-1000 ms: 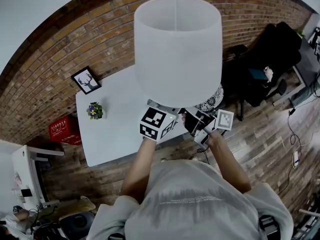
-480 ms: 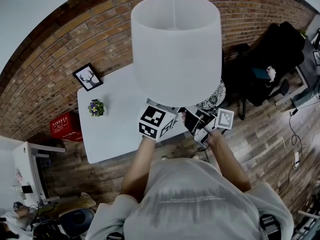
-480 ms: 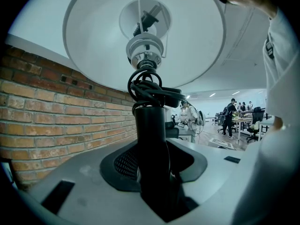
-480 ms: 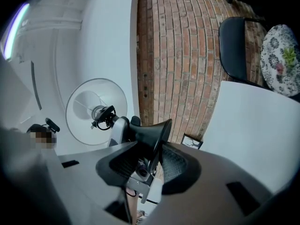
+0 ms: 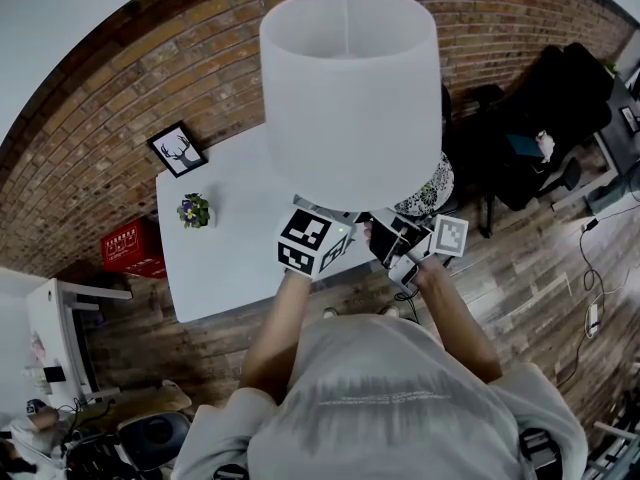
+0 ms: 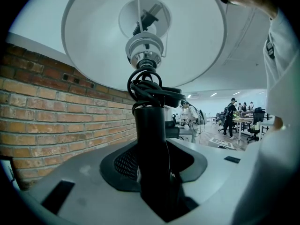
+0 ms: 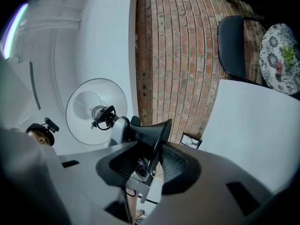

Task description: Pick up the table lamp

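Your left gripper (image 6: pixel 152 172) is clamped on the black stem (image 6: pixel 151 139) of the table lamp (image 5: pixel 350 98), with both jaws pressed against its sides. Just above that grip, the lamp's black cord (image 6: pixel 149 89) is wound in a bundle around the stem, below the metal socket (image 6: pixel 145 50). The white drum shade (image 6: pixel 93 41) spreads wide overhead.

Your right gripper (image 7: pixel 151 154) is closed on the lamp's flared black base (image 7: pixel 151 131), with the rim of the flare pinched between its pads. In the right gripper view the base has brick wall behind it and hangs apart from the tabletop.

From your head view, you hold the lamp up in front of you with both grippers close together under the shade. The left marker cube (image 5: pixel 313 243) and the right marker cube (image 5: pixel 450 236) sit just below the shade's lower rim. The shade covers the far right part of the white table (image 5: pixel 230 268).

On the table's left side a small potted plant (image 5: pixel 193 210) stands well apart from the lamp, and a framed deer picture (image 5: pixel 177 151) stands at the back corner against the brick wall (image 5: pixel 120 98). A red crate (image 5: pixel 130 250) sits on the floor beside the table's left end, and a floral cushion (image 5: pixel 428 196) shows past the shade on the right
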Available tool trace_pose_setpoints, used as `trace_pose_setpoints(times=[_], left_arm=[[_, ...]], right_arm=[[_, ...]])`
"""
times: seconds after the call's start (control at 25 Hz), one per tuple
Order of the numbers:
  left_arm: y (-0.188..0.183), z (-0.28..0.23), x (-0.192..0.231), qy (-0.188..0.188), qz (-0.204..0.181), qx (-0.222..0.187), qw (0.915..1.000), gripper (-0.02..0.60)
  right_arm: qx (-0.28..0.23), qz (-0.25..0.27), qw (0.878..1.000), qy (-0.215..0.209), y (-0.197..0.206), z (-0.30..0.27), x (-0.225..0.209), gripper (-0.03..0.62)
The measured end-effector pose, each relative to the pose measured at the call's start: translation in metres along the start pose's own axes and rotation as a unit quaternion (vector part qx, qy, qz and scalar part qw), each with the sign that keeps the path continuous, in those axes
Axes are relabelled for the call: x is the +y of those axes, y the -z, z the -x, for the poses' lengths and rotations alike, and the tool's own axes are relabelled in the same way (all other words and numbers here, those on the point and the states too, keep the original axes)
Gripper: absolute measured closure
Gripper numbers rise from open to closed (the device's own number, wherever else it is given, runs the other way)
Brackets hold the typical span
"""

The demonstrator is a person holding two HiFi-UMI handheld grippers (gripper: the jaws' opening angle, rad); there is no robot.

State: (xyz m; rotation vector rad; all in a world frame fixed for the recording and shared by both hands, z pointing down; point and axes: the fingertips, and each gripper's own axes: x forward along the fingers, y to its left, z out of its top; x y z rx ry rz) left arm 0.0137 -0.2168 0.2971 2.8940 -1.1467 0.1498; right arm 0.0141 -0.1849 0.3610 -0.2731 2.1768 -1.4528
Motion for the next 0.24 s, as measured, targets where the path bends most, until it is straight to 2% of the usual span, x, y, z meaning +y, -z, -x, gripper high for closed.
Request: trace_pose_setpoints(times=[0.24], left_arm=[[0.0016,0.0019,-0.0005,-0.001,0.002,0.002,1.0,0.42]], right_arm=[[0.003,0.001,1.0,0.004,0.002,0.0003,-0.0004,0.454]])
